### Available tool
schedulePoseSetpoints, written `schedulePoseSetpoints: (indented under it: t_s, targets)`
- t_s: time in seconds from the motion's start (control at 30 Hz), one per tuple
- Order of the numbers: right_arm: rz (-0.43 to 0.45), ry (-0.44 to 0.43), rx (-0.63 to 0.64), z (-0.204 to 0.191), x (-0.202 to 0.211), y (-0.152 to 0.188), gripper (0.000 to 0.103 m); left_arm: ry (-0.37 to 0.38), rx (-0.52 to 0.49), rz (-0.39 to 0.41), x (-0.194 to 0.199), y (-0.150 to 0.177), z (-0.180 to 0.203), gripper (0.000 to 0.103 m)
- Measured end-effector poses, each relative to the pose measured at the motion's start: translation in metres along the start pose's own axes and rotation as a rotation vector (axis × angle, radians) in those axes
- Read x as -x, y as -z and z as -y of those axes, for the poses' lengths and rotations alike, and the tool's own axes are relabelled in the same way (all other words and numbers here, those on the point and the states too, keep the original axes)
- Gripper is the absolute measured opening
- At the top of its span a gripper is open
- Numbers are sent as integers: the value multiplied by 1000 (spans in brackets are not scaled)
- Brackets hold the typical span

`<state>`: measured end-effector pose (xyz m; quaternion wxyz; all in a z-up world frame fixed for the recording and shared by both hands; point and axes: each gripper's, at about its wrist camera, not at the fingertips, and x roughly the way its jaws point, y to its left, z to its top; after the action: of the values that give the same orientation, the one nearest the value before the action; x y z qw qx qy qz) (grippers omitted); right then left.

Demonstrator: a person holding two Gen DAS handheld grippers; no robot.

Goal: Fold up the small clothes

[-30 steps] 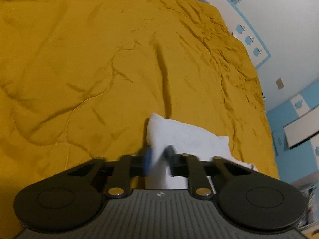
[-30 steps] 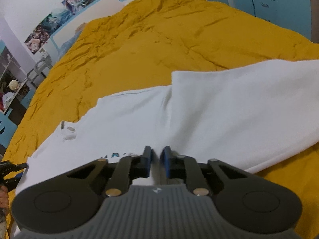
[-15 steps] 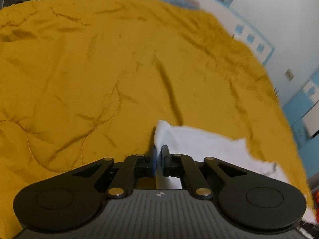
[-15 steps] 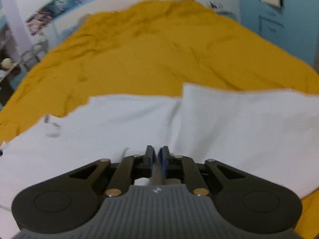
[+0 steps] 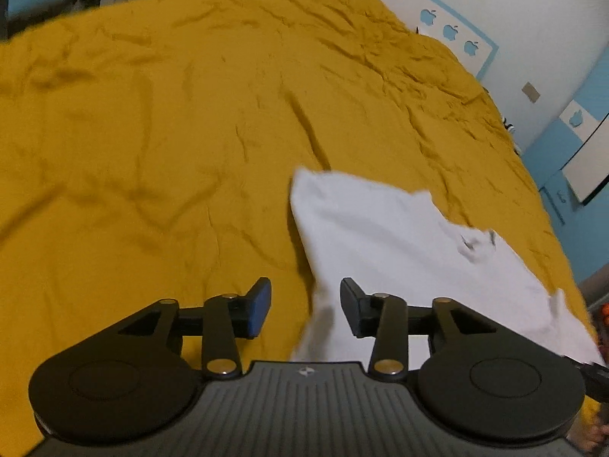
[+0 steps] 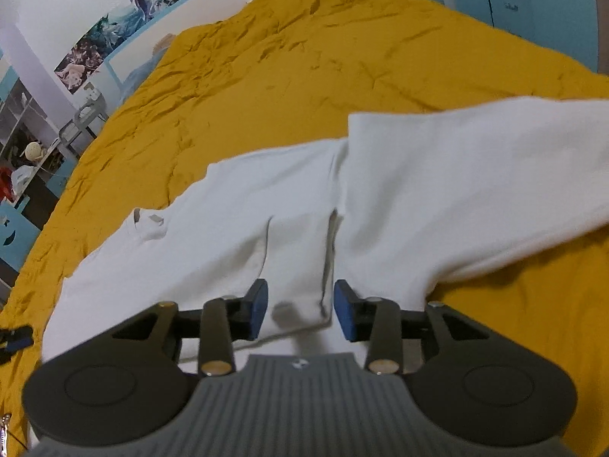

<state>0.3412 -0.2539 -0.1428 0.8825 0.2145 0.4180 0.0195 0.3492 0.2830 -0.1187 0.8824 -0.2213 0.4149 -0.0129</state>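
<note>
L gripper (image 5: 305,306) & R gripper (image 6: 300,309) fingers both spread wide, nothing pinched, over white shirt (image 6: 437,190) on yellow bedspread (image 5: 152,133).

I've got wide bare yellow bedspread (image 5: 152,152) left of and beyond the white shirt (image 6: 437,182), easy passage there; only the shirt's raised folds block things close in.

Left tongs (image 5: 305,307) spread wide, blue pads (image 5: 259,306) apart, nothing clamped, pointing forward and slightly down. Right tongs (image 6: 300,309) likewise parted, pads (image 6: 258,307) well apart, gripping nothing, angled forward-down. Both level, no visible roll.
</note>
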Motion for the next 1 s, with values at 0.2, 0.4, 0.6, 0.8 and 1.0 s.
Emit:
schedulePoseSetpoints:
  t_s: [0.2,0.4,0.6,0.8,1.0]
  targets:
    - [16,40,63,-4,7,4,0,-71,-74,-38,-13,24,19,25]
    - [-18,166,179,0,1,15,0,-201,-131,-78,-39,37,22,22]
    - [-16,125,106,18,19,12,0,-234,-127,-59,-26,34,31,25]
    - [72,77,20,50,78,-4,27,-132,-108,77,27,32,53,43]
    - [202,114,-174,137,149,-23,36,-95,-136,155,54,23,90,51]
